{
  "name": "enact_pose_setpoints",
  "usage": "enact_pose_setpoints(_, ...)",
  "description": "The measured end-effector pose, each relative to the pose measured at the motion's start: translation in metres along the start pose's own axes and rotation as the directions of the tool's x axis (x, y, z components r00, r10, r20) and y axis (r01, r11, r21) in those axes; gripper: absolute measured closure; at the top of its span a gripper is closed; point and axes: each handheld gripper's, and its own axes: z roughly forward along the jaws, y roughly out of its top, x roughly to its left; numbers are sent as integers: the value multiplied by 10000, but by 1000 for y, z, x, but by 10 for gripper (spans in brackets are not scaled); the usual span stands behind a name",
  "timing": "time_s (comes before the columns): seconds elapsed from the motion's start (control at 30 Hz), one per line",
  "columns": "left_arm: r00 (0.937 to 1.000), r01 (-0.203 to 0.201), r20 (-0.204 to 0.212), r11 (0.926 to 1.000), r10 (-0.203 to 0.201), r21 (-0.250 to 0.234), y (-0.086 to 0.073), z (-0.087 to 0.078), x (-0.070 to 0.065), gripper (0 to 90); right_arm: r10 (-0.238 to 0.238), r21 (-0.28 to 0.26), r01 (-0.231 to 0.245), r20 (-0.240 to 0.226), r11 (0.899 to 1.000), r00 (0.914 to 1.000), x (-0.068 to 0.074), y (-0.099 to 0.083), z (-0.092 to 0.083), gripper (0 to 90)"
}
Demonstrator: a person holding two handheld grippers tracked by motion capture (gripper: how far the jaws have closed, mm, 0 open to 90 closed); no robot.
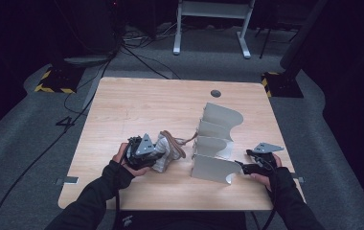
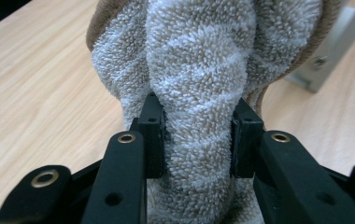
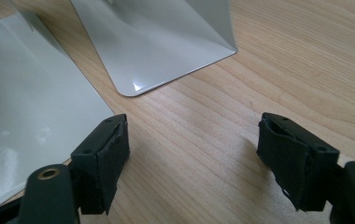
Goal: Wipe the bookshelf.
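Note:
A rolled fluffy towel (image 1: 167, 151), pale grey-white with a brown edge, lies near the table's front left. My left gripper (image 1: 155, 154) is shut on it; in the left gripper view both pads press into the roll of the towel (image 2: 196, 88) from either side. A grey metal rack with several curved dividers (image 1: 214, 143) stands right of the towel. My right gripper (image 1: 240, 165) rests open at the rack's front right corner, jaws wide apart over bare wood in the right gripper view (image 3: 192, 161), with the rack's flat grey plates (image 3: 161, 42) just beyond.
The wooden table (image 1: 137, 105) has a dark round grommet (image 1: 215, 93) near its far edge. Beyond it, cables cross the grey floor and a white desk frame (image 1: 211, 24) stands at the back. Yellow-black striped bases (image 1: 55, 81) flank the table's far corners.

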Motion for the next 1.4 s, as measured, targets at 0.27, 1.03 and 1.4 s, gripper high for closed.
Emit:
enact_pose_setpoints(0.27,9991,249,315,9975,-271,663,-29,6,19,647,6,-1,-6,1,10000,10000,0,0,0,254)
enact_pose_setpoints(1.03,9983,557,-174,9981,-553,251,-56,-43,33,181,139,49,-141,496,9999,9987,-7,-6,-8,243)
enact_pose_setpoints(1.4,9860,1550,-902,9703,-1403,1859,-118,-58,57,194,601,42,-606,824,9982,9948,-13,-15,-16,202)
